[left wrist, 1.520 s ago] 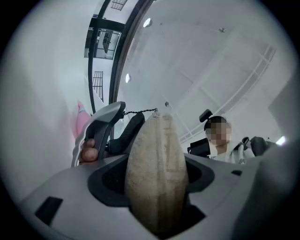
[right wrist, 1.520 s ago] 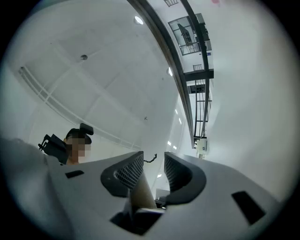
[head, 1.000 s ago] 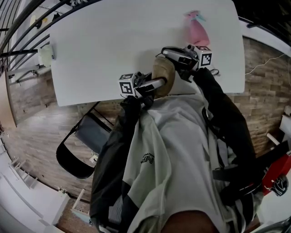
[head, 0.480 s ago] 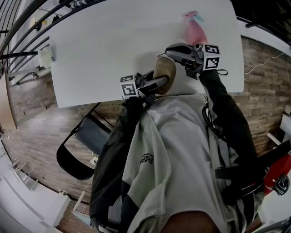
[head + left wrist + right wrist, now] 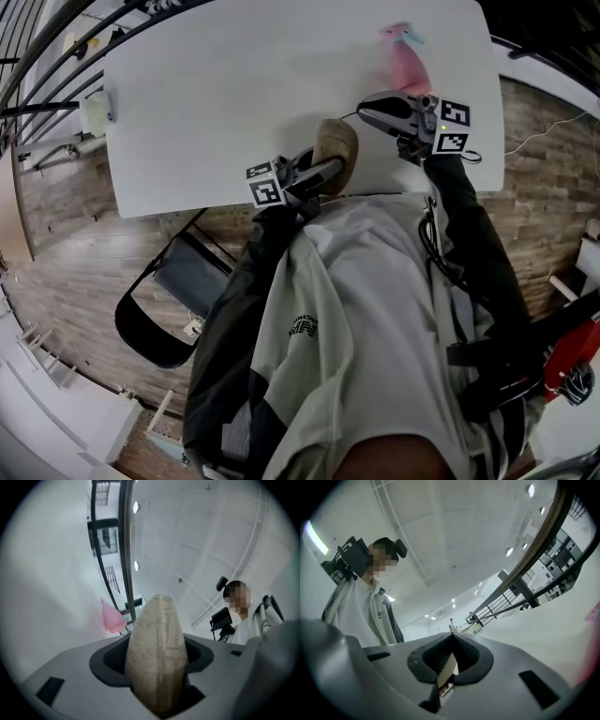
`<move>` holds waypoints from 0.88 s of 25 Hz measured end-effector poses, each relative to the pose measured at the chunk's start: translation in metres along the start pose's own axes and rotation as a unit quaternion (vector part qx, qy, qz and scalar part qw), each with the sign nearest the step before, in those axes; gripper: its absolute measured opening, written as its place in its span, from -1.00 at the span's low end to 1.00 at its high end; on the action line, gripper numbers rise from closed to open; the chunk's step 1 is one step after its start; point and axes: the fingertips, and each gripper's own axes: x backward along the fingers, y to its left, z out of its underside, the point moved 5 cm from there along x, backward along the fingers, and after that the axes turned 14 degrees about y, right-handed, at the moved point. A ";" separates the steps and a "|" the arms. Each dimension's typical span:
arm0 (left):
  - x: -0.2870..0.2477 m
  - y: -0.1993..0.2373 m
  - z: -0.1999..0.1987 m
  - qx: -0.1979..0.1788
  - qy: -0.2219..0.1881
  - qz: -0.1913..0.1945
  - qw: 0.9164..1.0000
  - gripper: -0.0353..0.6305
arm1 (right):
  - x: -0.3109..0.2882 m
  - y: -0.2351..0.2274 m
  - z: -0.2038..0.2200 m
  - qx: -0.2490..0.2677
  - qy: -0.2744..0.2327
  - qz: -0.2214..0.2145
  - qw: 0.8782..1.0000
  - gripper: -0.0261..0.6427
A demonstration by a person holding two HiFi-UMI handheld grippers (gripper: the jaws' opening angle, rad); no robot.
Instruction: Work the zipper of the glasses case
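Observation:
The tan fabric glasses case [image 5: 336, 145] stands on end over the near edge of the white table [image 5: 216, 84]. My left gripper [image 5: 325, 172] is shut on its lower end; in the left gripper view the case [image 5: 157, 644] fills the gap between the jaws of the left gripper [image 5: 157, 677]. My right gripper [image 5: 364, 111] is to the right of the case's top, tips pointing left. In the right gripper view the right gripper [image 5: 452, 637] is shut, with a small beige zipper pull tab [image 5: 446, 667] pinched between the jaws. The zipper itself is too small to make out.
A pink object [image 5: 405, 61] lies on the table behind the right gripper and also shows in the left gripper view as the pink object [image 5: 112, 618]. A small pale item [image 5: 94, 112] sits at the table's left edge. A dark chair [image 5: 173, 291] stands below the table's near edge.
The right gripper has moved to the right, away from the case, and rolled. The left gripper and the case have sunk a little and tilted.

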 end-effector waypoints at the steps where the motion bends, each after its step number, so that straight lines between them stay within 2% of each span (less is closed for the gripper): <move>1: 0.007 0.000 -0.002 0.003 -0.020 -0.003 1.000 -0.02 | 0.002 0.004 0.002 0.004 0.009 0.002 1.000 -0.94; 3: 0.016 -0.001 -0.006 -0.001 -0.045 -0.012 0.999 -0.02 | 0.001 0.013 0.008 0.013 0.033 0.004 0.999 -0.94; 5: 0.014 -0.002 -0.012 -0.008 -0.063 -0.013 0.998 -0.02 | -0.001 0.019 0.009 0.022 0.033 0.015 0.999 -0.93; 9: 0.012 0.001 -0.026 -0.004 -0.095 -0.022 0.995 -0.02 | -0.011 0.027 0.018 0.051 0.034 0.072 0.995 -0.93; 12: 0.014 0.002 -0.029 -0.005 -0.098 -0.026 0.995 -0.02 | -0.013 0.033 0.023 0.070 0.031 0.106 0.991 -0.93; 17: 0.017 0.001 -0.028 -0.012 -0.090 -0.025 0.996 -0.02 | -0.010 0.038 0.022 0.064 0.032 0.098 0.993 -0.93; 22: 0.021 0.006 -0.023 -0.027 -0.081 -0.064 0.994 -0.02 | -0.011 0.040 0.030 0.063 0.068 0.116 0.989 -0.93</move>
